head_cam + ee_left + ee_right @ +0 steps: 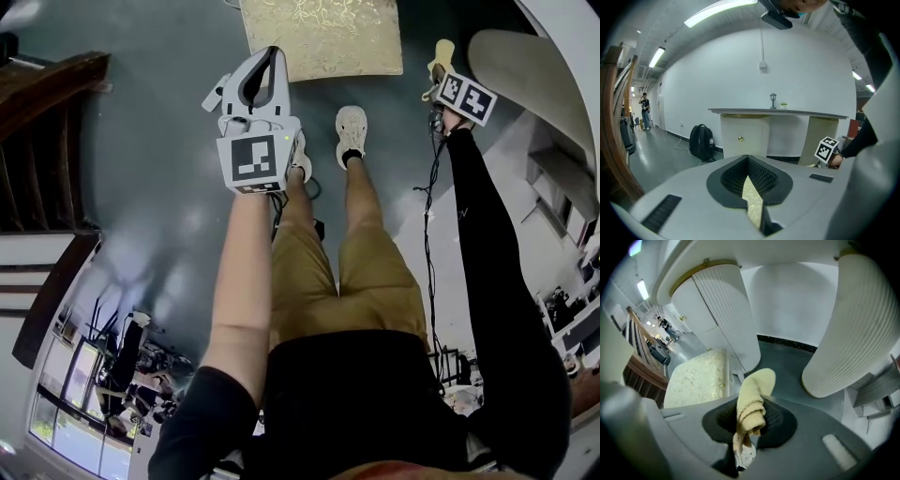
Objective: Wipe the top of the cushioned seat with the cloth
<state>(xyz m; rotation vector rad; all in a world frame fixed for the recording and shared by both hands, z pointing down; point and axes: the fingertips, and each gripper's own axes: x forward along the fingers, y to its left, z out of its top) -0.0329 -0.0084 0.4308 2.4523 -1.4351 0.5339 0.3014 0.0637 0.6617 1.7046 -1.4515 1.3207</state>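
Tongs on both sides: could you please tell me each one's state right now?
Left tongs: closed, empty.
Right tongs: closed on the folded pale yellow cloth.

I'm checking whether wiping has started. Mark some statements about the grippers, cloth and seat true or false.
1. The right gripper is shut on the yellow cloth. True.
2. The cloth is spread on the cushioned seat. False: it is bunched in the right gripper, off to the side of the seat and not touching it.
3. The left gripper grips a second cloth. False: its jaws are together with nothing between them.
4. A black backpack stands on the floor near the white counter. True.
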